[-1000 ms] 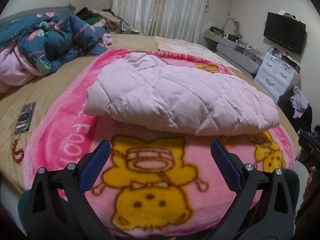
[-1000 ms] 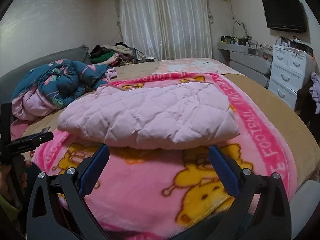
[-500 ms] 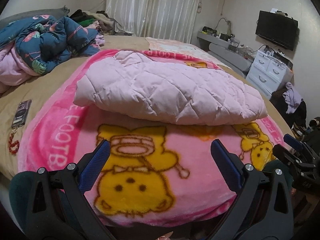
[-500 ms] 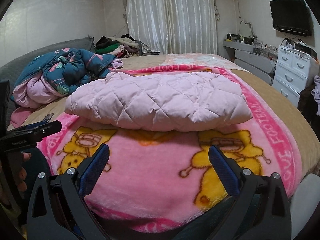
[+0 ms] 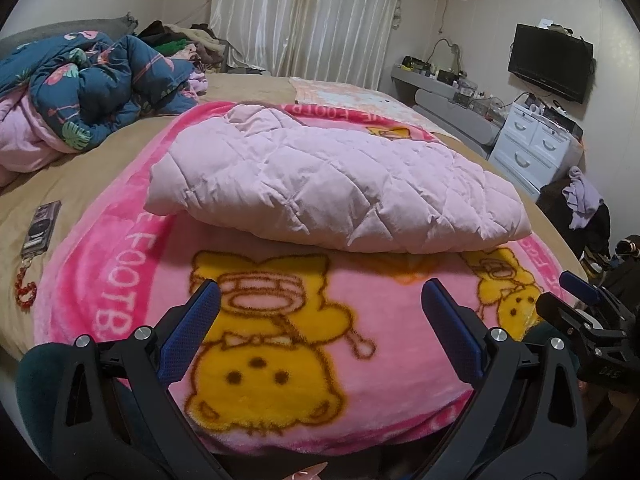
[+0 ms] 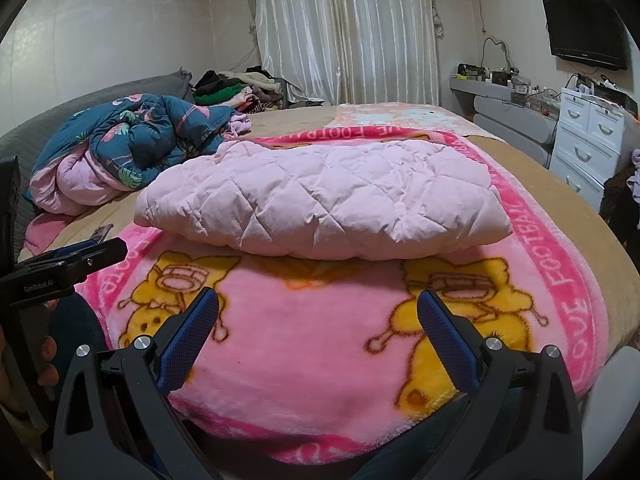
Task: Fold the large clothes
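The left gripper (image 5: 320, 300) has its jaws spread wide with nothing between them; each black plastic finger ends in a blue pad (image 5: 192, 330) with a fine dimpled grip. The right gripper (image 6: 318, 308) is built the same, and its jaws also stand wide and empty. Both hang above the near edge of a fleece blanket (image 5: 168, 280), plush and pink, printed with yellow cartoon figures and a darker pink border carrying white letters that are only partly readable.

At 12 o'clock from both grippers, the folded jacket (image 5: 340, 188) lies on the blanket, well apart from the fingers. It is pale pink, puffy, stitched in a diamond quilt pattern, and folded into a rounded slab; its underside and any sleeves are hidden in the fold.

At 10 o'clock in the left wrist view, a crumpled quilt (image 5: 88, 92) in dark blue with a leafy print and a pink lining is heaped on the tan sheet (image 5: 80, 176). At 9 o'clock lies a phone (image 5: 42, 226) with a red bead charm. At 2 o'clock stand white drawers (image 5: 532, 148) and a wall television (image 5: 550, 62). Pleated curtains (image 5: 312, 16) hang at 12 o'clock. In the right wrist view, a hand (image 6: 44, 360) at 9 o'clock is cut off by the frame.
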Action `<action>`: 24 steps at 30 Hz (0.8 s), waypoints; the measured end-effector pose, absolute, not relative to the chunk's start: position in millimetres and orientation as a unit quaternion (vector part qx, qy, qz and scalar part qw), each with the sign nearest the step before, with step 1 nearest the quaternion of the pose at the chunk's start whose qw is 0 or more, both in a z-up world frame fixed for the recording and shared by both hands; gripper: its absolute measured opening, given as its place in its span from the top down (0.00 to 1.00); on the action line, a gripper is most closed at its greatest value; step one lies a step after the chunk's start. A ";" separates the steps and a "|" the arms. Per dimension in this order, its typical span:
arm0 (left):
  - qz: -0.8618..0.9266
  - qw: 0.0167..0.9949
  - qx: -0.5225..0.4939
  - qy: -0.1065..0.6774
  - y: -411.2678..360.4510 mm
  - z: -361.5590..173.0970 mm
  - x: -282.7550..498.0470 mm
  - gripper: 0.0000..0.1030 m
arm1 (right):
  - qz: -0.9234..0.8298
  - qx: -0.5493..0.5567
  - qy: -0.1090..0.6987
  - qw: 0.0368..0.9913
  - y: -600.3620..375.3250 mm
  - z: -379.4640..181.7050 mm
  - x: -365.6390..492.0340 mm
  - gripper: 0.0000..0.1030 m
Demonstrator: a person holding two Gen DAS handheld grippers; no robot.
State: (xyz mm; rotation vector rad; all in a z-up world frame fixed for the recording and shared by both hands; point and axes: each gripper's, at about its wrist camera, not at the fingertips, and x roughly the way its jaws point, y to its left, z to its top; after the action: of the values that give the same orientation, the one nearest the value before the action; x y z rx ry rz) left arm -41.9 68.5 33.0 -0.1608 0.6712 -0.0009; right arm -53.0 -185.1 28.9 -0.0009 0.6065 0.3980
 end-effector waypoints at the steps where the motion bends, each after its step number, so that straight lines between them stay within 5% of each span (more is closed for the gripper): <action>1: 0.001 0.941 -0.077 0.330 68.3 33.0 -42.3 0.09 | 0.195 -0.001 0.296 0.935 -185.2 29.0 -53.1 0.04; 24: 0.004 0.941 -0.074 0.331 70.7 32.3 -40.9 0.09 | 0.194 -0.001 0.294 0.936 -183.9 31.2 -53.2 0.04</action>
State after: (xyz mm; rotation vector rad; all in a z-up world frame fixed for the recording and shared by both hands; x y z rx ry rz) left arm -40.9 70.7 32.3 -0.1519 0.6756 0.0090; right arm -53.2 -183.9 31.2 -0.0028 0.6005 0.3955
